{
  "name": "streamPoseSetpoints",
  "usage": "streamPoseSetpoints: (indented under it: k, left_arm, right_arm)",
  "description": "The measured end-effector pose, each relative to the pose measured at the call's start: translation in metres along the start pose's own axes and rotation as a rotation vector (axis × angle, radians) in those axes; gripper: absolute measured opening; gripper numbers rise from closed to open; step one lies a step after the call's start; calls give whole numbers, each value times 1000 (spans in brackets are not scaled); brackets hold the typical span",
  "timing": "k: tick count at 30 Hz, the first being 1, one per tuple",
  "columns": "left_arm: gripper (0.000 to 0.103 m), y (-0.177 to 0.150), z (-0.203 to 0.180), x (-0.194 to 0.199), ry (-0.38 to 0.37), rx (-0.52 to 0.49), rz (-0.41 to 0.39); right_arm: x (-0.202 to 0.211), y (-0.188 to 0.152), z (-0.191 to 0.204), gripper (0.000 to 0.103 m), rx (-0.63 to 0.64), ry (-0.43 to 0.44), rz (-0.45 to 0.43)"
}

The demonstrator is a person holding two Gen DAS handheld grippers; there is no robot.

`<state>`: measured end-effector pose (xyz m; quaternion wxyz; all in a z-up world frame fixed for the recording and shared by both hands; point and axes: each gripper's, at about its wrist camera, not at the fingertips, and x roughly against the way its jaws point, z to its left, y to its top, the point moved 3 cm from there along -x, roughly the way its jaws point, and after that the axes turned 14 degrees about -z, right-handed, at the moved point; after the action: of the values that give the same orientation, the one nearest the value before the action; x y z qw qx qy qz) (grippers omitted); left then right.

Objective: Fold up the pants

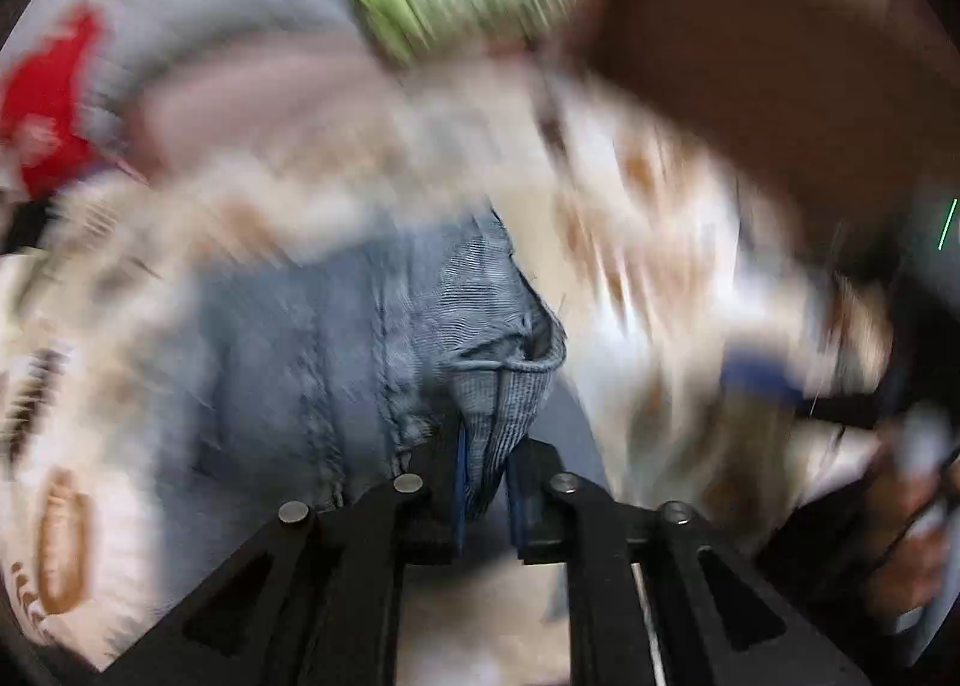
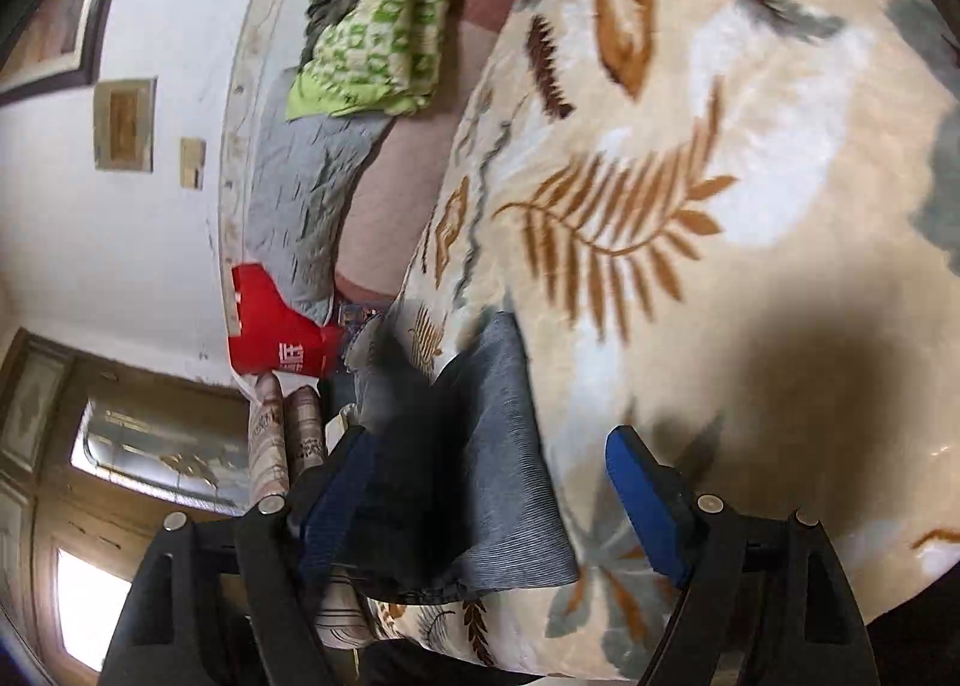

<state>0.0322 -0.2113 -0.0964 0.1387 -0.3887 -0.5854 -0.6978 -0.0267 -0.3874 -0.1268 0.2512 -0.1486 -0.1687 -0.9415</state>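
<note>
Our left tongs (image 1: 485, 497) are clamped on a bunched fold of the soft blue-grey ribbed pants (image 1: 480, 326), which hang from them over the bed's cream leaf-patterned fleece blanket (image 2: 690, 206). Our right tongs (image 2: 480, 497) stand wide apart around another part of the same cloth, the pads not pressing it. We judge the pants light, limp and prone to sag, so the right tongs should pinch a hem or waistband edge through both layers.

White characters mark the red bag (image 2: 273, 332), too blurred to read.
</note>
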Motion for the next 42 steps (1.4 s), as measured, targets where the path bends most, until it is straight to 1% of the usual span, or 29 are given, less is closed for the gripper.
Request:
streamPoseSetpoints:
  k: [1, 2, 3, 4, 5, 6, 7, 8, 9, 11, 14, 17, 19, 21, 22, 23, 25, 27, 30, 31, 33, 34, 35, 36, 37, 38, 39, 41, 42]
  left_arm:
    - [15, -12, -4, -13, 7, -22, 59]
    - [19, -12, -5, -7, 2, -34, 16]
    - [27, -8, -4, 3, -25, -22, -4]
    - [46, -2, 0, 16, -82, 13, -7]
    - [55, 4, 5, 29, -117, 38, -25]
    - [56, 13, 17, 52, -127, 62, -97]
    - [64, 19, 24, 66, -116, 66, -146]
    - [73, 23, 40, 85, -87, 78, -211]
    - [74, 25, 54, 97, -56, 98, -250]
    - [75, 19, 99, 117, 44, 169, -308]
    - [75, 6, 155, 107, 172, 277, -252]
    - [75, -9, 177, 90, 187, 341, -201]
    - [75, -15, 172, 77, 184, 329, -177]
    - [76, -26, 164, 55, 181, 296, -110]
    - [76, -35, 157, 49, 183, 274, -70]
    - [76, -39, 154, 41, 212, 242, -44]
    - [76, -41, 158, 46, 216, 245, -77]
    - [76, -34, 159, 62, 203, 285, -111]
    - [76, -22, 151, 73, 207, 253, -187]
    - [76, -22, 148, 69, 212, 230, -176]
    - [76, -32, 137, 41, 223, 152, -71]
    - [77, -36, 136, 33, 243, 131, -63]
    - [77, -37, 135, 34, 251, 130, -86]
    - [77, -36, 135, 37, 251, 141, -91]
    - [76, -32, 136, 43, 226, 172, -90]
    - [76, -29, 138, 50, 208, 194, -100]
    - [76, -26, 138, 58, 201, 206, -128]
    - [76, -18, 138, 69, 217, 209, -199]
    - [76, -16, 137, 68, 219, 205, -202]
  right_arm:
    - [-1, 0, -4, 82, -6, -11, 4]
    - [-2, -1, -7, 82, -10, -21, 11]
    - [-3, -2, -10, 82, -9, -27, 14]
    - [-5, -3, -10, 82, -5, -33, 15]
    - [-6, -5, -10, 82, 2, -36, 16]
    - [-7, -6, -9, 82, 8, -36, 22]
    - [-9, -7, -7, 82, 14, -35, 27]
    - [-11, -10, -3, 82, 26, -31, 35]
    - [-13, -13, 1, 82, 36, -29, 43]
    - [-14, -22, 16, 82, 47, 12, 73]
    - [-20, -46, 51, 82, 39, 143, 160]
    - [-39, -68, 80, 82, 26, 233, 246]
    - [-54, -76, 81, 82, 56, 199, 257]
    - [-74, -81, 55, 82, 80, 38, 255]
    - [-85, -86, 27, 76, 53, -85, 274]
    - [-83, -86, 15, 76, -8, -61, 245]
    - [-74, -82, 20, 77, -24, -49, 238]
    - [-67, -78, 35, 81, 53, -102, 225]
    - [-60, -70, 69, 81, 112, -44, 201]
    - [-60, -69, 77, 81, 121, -24, 197]
    - [-66, -70, 90, 83, 148, 13, 207]
    - [-72, -70, 89, 83, 155, 27, 224]
    - [-78, -77, 83, 84, 153, 18, 244]
    - [-87, -80, 69, 85, 154, -30, 264]
    - [-94, -84, 49, 80, 149, -125, 292]
    - [-98, -87, 33, 80, 96, -145, 316]
    - [-94, -83, 32, 80, 75, -113, 292]
    - [-88, -74, 45, 81, 86, -115, 297]
    - [-86, -69, 57, 81, 119, -117, 283]
